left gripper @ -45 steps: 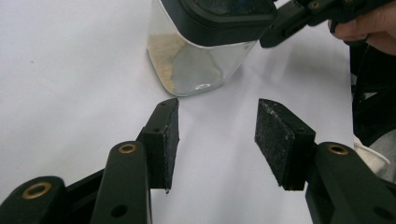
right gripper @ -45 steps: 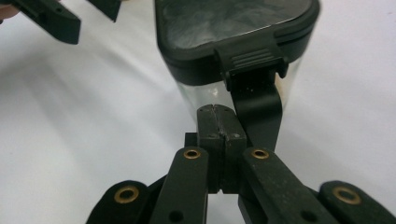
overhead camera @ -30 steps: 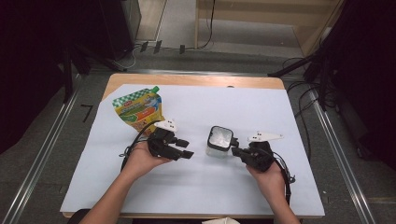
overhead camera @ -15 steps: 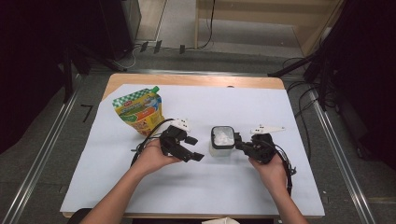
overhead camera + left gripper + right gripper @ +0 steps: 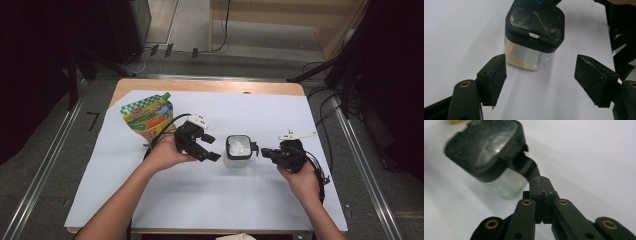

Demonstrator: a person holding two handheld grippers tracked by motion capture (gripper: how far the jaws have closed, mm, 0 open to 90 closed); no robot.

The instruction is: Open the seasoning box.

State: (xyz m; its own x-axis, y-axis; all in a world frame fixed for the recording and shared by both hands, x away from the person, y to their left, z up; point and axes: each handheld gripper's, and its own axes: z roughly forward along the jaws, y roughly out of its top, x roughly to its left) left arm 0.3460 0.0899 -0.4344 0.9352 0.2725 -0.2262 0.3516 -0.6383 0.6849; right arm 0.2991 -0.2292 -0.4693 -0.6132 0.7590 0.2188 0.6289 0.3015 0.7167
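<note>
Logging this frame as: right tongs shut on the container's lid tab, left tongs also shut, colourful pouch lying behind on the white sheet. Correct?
Not quite. The left tongs are open, pads apart just short of the container, as the left gripper view shows. The rest stands: the right tongs are shut on the lid tab, and the pouch lies behind on the white sheet.

One clear square plastic jar with a black lid [image 5: 237, 151] stands on the white table sheet [image 5: 260, 200]. One green and yellow printed spouted pouch [image 5: 148, 117] lies there. Two black handheld grippers are present.
</note>
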